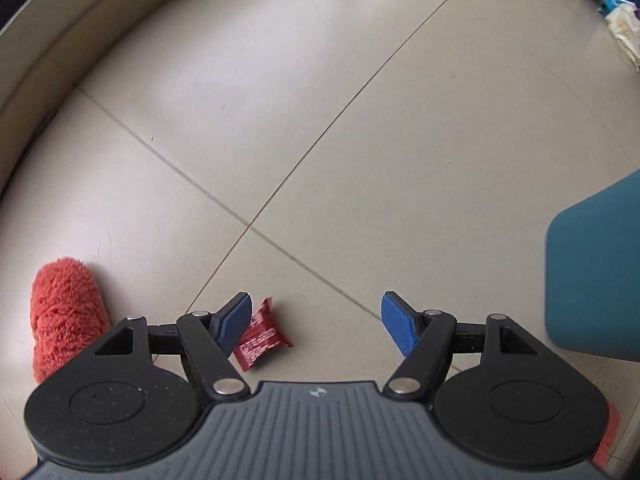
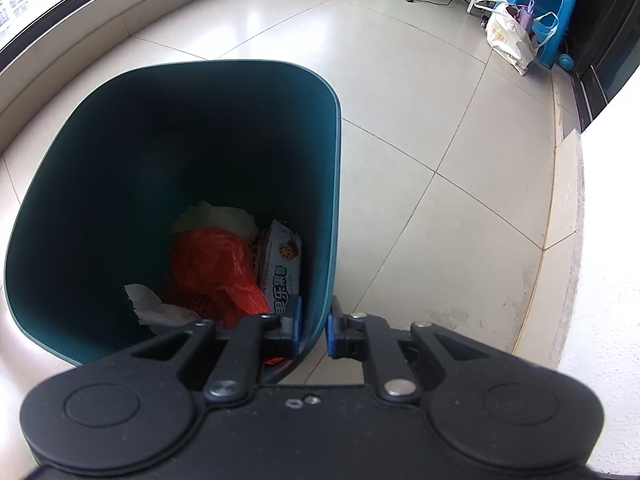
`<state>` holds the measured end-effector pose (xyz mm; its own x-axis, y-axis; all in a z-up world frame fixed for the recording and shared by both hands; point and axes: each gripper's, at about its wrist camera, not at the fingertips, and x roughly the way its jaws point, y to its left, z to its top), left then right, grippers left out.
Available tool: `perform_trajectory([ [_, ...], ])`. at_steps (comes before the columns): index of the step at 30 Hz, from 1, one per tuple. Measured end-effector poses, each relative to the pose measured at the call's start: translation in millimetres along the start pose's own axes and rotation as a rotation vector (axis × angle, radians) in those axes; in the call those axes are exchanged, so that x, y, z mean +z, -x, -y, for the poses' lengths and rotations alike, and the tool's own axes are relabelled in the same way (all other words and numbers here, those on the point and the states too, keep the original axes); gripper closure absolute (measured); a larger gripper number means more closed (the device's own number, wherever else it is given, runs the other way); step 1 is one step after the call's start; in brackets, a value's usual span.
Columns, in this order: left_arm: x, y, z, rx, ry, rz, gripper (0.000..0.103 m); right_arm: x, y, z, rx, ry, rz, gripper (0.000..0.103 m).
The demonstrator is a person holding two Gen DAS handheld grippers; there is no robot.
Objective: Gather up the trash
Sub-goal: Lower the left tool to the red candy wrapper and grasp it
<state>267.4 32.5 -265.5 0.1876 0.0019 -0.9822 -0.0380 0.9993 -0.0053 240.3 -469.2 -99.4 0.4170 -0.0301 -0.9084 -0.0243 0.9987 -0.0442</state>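
The right gripper (image 2: 313,330) is clamped on the rim of the bin (image 2: 334,184), likely to hold it ready, while the left gripper (image 1: 316,326), jaws wide and empty, hangs above the floor (image 1: 360,140) with a red wrapper (image 1: 260,338) just beside its left finger, seemingly the next pick.

Bright soft daylight, pale glare on floor tiles (image 1: 280,60), strong fisheye bending, edges blurred

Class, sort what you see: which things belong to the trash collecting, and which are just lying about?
Job: crumpled red foil wrapper on floor; dark teal plastic bin; right gripper clamping bin's rim; open left gripper.
Lying about: fluffy orange slipper; blue plastic stool; white tote bag.
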Motion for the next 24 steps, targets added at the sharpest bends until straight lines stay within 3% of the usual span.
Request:
perform_trajectory([
  [3,-6,-39,-21,0.046,0.04,-0.078,0.032,0,-1,-2,-0.01,0.009,-0.006,0.091],
  [7,-16,-78,-47,0.026,0.142,-0.146,0.032,-2,-2,-5,-0.017,0.016,-0.016,0.09],
  [13,-34,-107,-62,0.012,0.229,-0.167,0.032,0,-6,-7,-0.019,0.019,-0.019,0.09],
  [24,-45,-135,-68,0.043,0.292,-0.169,0.031,-1,-7,-6,-0.015,0.032,-0.025,0.089],
])
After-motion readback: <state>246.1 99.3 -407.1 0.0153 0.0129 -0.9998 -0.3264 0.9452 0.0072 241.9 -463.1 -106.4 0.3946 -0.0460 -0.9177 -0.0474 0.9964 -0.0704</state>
